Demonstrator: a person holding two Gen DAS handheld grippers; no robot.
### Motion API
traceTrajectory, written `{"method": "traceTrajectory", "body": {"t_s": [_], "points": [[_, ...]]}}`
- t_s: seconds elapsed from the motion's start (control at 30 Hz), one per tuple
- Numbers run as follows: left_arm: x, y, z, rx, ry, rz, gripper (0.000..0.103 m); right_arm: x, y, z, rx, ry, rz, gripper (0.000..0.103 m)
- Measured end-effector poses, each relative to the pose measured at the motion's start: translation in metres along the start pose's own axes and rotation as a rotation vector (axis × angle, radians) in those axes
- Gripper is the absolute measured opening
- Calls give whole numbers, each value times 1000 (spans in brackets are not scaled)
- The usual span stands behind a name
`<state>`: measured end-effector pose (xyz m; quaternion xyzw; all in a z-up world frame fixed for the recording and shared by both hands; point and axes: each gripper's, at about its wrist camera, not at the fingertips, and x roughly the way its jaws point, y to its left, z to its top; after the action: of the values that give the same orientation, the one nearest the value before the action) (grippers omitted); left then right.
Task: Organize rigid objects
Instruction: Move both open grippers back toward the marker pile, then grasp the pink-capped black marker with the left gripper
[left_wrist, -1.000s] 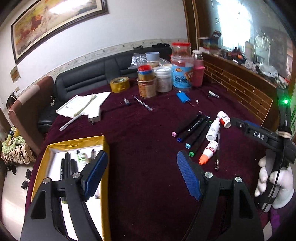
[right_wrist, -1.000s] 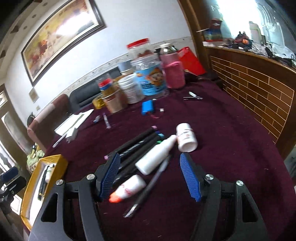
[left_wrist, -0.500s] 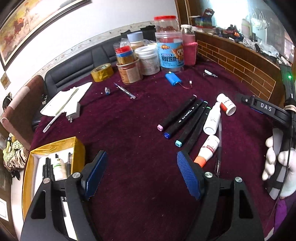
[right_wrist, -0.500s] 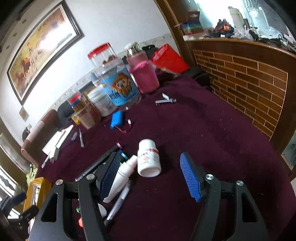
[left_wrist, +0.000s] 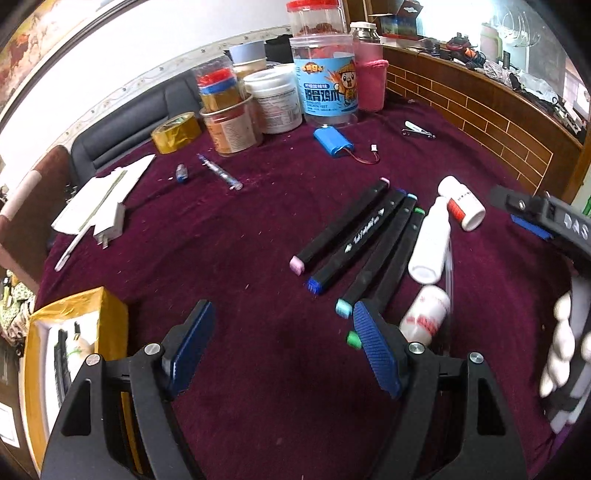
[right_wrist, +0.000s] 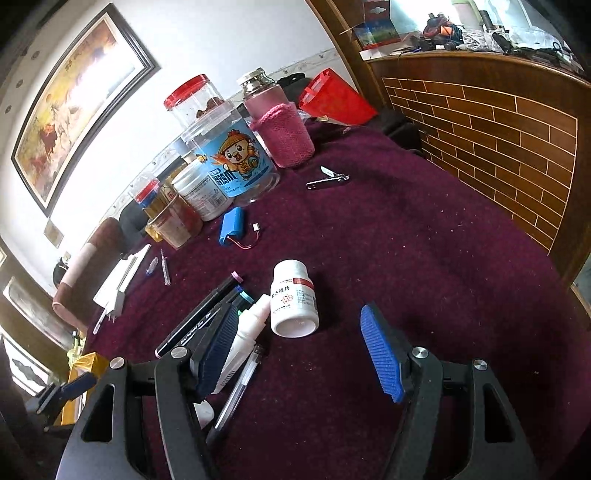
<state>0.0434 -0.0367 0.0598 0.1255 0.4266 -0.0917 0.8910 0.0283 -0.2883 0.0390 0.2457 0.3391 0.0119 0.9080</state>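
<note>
Several black markers lie side by side on the maroon tablecloth. Right of them lie a white dropper bottle, a white pill bottle, a small red-labelled bottle and a clear pen. My left gripper is open and holds nothing, low over the cloth just left of the markers' capped ends. My right gripper is also open, with the pill bottle lying just ahead between its fingertips, untouched. The dropper bottle rests against the outside of its left finger.
A gold box holding pens sits at the near left edge. Jars and a pink-sleeved bottle stand at the back, with a tape roll, a blue battery pack, nail clippers and papers. A gloved hand holds the right gripper.
My left gripper has moved right and down toward the markers, leaving the gold box at the left edge. My right gripper has swung from the markers to the pill bottle and then held still.
</note>
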Motion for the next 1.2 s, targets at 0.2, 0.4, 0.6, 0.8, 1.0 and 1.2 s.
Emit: {"method": "traceTrajectory", "body": {"t_s": [0.2,0.4,0.6,0.8,1.0,1.2], "points": [[33,-4,38,38,-56,-63,77,8,-3,-2,9,45,-7,64],[76,-25,57,124,-10,-104,80,13,-3,-3,-4,63,-15,64],[82,-30,47,135,50,-196,45,18,-4,-4,-12,72,-39,64],[65,-20,19,135,57,-222,28,20,-7,-5,-6,77,-56,64],[35,-12,-20,139,116,-277,27,23,-8,-6,-3,91,-74,64],[-8,10,-64,51,168,-347,27,23,-8,-6,-6,94,-73,64]]}}
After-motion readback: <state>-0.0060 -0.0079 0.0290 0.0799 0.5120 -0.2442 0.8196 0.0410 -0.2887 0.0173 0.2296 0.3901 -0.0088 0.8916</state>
